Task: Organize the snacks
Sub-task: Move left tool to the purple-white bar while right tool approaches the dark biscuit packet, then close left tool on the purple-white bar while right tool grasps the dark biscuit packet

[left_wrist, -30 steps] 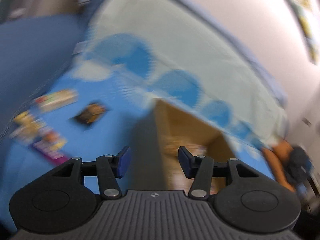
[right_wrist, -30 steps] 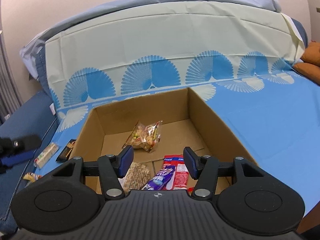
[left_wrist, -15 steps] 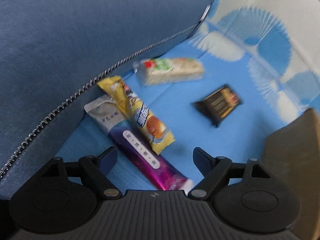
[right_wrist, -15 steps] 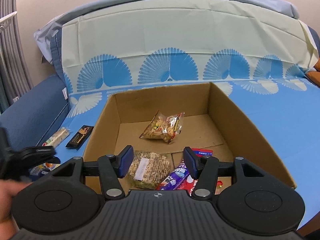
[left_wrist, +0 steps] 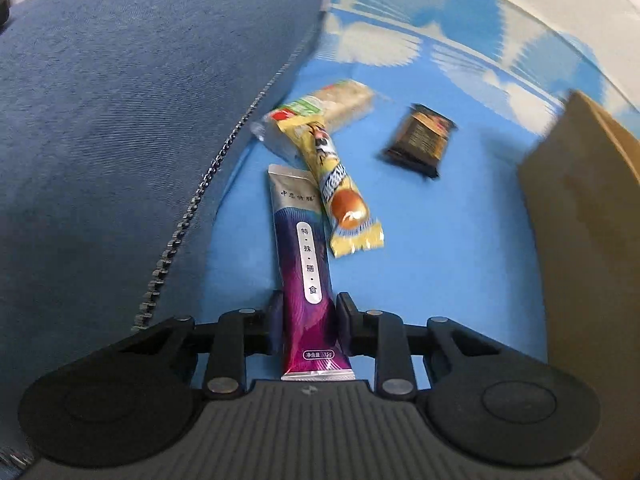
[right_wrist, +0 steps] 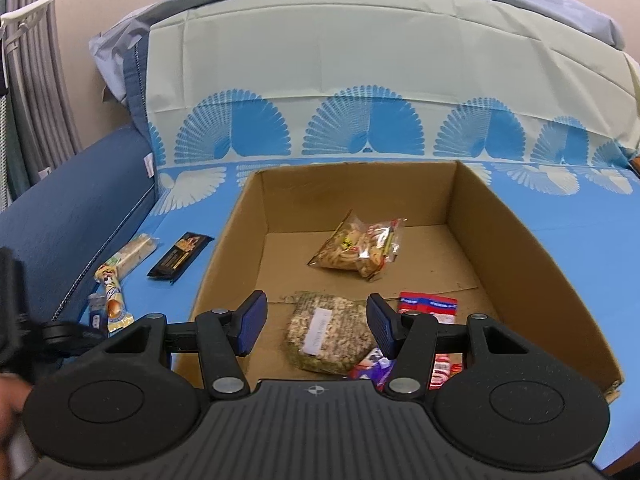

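My left gripper (left_wrist: 308, 320) is shut on a purple snack stick (left_wrist: 304, 264) lying on the blue sheet. A yellow bun packet (left_wrist: 336, 188) lies across its far end, with a green-and-white bar (left_wrist: 332, 104) behind it and a dark chocolate bar (left_wrist: 420, 140) to the right. The cardboard box (right_wrist: 532, 264) holds a bag of crackers (right_wrist: 360, 248), a seed bar (right_wrist: 328, 332) and red and purple packets (right_wrist: 428, 304). My right gripper (right_wrist: 314, 326) is open and empty above the box's near side. The left gripper shows at the far left of the right wrist view (right_wrist: 52, 332).
A dark blue cushion (left_wrist: 120, 120) with a zip rises left of the loose snacks. The box's outer wall (left_wrist: 588, 240) stands on their right. A pale sheet with blue fans (right_wrist: 360, 80) covers the backrest behind the box.
My left gripper swung down from over the box to the loose snacks and closed on the purple stick. My right gripper shifted a little over the box and stayed open.
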Demonstrator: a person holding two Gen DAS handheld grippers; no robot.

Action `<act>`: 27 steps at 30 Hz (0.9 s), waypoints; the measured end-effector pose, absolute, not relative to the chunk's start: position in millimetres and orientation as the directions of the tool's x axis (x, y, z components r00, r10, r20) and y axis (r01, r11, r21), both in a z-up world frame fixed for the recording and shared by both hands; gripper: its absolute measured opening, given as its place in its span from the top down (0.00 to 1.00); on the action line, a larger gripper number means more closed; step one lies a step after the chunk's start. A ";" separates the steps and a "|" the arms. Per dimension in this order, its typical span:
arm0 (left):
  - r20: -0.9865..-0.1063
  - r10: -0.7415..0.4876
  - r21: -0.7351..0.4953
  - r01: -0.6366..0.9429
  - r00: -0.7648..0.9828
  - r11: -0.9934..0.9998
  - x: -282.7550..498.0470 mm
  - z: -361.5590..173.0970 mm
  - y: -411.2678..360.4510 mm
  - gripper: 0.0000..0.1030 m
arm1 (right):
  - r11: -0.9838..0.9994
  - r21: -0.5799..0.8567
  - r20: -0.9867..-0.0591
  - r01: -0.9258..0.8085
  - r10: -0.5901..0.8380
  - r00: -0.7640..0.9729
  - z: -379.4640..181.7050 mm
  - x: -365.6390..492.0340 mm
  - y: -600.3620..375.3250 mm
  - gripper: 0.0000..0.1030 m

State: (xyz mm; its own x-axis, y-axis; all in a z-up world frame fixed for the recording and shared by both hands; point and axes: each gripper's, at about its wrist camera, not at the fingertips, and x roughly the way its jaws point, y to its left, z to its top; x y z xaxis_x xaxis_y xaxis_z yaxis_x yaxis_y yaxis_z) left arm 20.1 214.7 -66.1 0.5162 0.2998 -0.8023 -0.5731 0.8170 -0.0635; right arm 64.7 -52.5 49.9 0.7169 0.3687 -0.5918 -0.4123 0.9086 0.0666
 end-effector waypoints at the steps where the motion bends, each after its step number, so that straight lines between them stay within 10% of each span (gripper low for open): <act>1: -0.802 0.275 -0.068 -0.538 0.531 0.840 14.7 -66.5 216.8 0.70 | 0.906 0.068 -0.590 -0.418 0.374 0.715 50.5 63.8 -49.6 0.44; 13: -0.782 0.231 -0.070 -0.450 0.579 0.890 2.9 -76.1 213.0 0.71 | 0.853 0.130 -0.493 -0.505 0.497 0.714 73.5 52.9 -8.3 0.43; 27: -0.793 0.117 -0.198 -0.435 0.598 0.878 -12.1 -74.9 227.9 0.76 | 0.799 0.235 -0.601 -0.553 0.567 0.564 54.7 120.0 117.6 0.38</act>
